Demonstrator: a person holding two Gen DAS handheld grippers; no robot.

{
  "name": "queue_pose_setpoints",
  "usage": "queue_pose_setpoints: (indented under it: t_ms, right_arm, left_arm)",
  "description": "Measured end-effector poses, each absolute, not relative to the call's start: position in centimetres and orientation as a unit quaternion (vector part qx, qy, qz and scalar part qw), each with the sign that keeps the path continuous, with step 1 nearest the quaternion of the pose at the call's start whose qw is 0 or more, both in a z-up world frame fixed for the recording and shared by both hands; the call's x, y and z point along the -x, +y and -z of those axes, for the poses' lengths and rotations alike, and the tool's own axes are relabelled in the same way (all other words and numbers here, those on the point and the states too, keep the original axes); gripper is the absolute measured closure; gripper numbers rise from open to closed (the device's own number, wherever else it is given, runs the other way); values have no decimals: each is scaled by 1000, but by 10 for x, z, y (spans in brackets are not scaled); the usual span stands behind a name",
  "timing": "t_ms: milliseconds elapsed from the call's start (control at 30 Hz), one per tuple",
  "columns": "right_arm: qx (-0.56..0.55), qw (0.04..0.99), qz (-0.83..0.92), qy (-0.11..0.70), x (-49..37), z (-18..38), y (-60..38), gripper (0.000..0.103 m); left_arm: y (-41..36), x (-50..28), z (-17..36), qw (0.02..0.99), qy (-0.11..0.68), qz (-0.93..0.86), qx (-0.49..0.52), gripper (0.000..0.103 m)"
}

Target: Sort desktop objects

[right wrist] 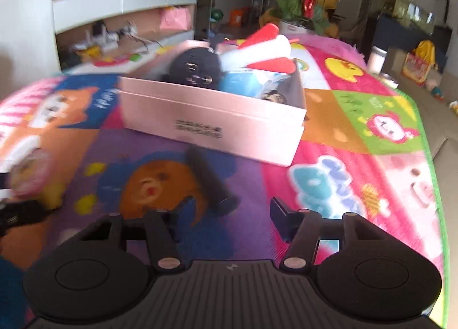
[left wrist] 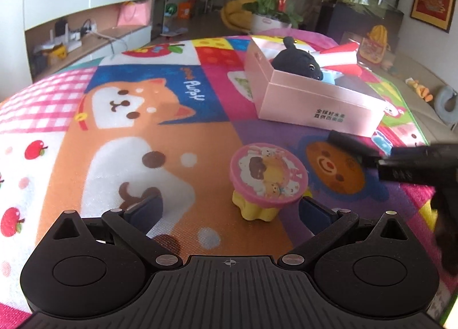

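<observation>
Spread wide, the left gripper (left wrist: pixel 229 208) flanks a small yellow toy table with a round pink cartoon top (left wrist: pixel 264 183) without pinching it. Beyond, a pink cardboard box (left wrist: pixel 320 100) holds a black plush (left wrist: pixel 297 61) and red-white items — its printing unreadable. Right gripper (right wrist: pixel 229 208): fingers apart, a blurred dark object (right wrist: pixel 211 177) just ahead on the colourful "Puppy" play mat (left wrist: pixel 160 143).

One pink box (left wrist: pixel 320 100) — in it one black plush toy (left wrist: pixel 297 61). One toy table (left wrist: pixel 267 183), one dark stick (right wrist: pixel 210 178), one flower pot (left wrist: pixel 269 24) — two tongs.
</observation>
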State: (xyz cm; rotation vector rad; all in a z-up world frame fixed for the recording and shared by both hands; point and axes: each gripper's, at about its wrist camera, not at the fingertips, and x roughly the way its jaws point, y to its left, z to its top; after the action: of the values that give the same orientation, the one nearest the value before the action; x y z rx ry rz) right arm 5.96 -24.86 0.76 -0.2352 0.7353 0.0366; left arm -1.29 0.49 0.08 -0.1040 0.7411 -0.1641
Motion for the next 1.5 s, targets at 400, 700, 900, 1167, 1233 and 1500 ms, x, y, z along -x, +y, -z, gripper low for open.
queue_pose_setpoints:
  t_ms: [400,700,900,1167,1233,1500]
  right_arm:
    - [82,949,-8,306,-59,-18,-263,9]
    - [-8,931,-3,364,-115,-1,-238,3]
    - [18,931,-13,365,-113,1,-223,28]
    - [6,929,-42,368,-70,-21,-247,28]
    - [10,930,-47,365,-53,-26,-254,28]
    - [25,930,-51,363,-4,-29,-273,28]
  left_arm:
    - [-5,17,4,929,362,79,7,0]
    - [-1,19,4,931,354,85,22,0]
    - [-1,19,4,932,352,85,24,0]
    - [-1,22,1,934,347,81,22,0]
    - [-2,25,-2,936,339,88,22,0]
    - [-21,19,-7,936,339,92,-14,23]
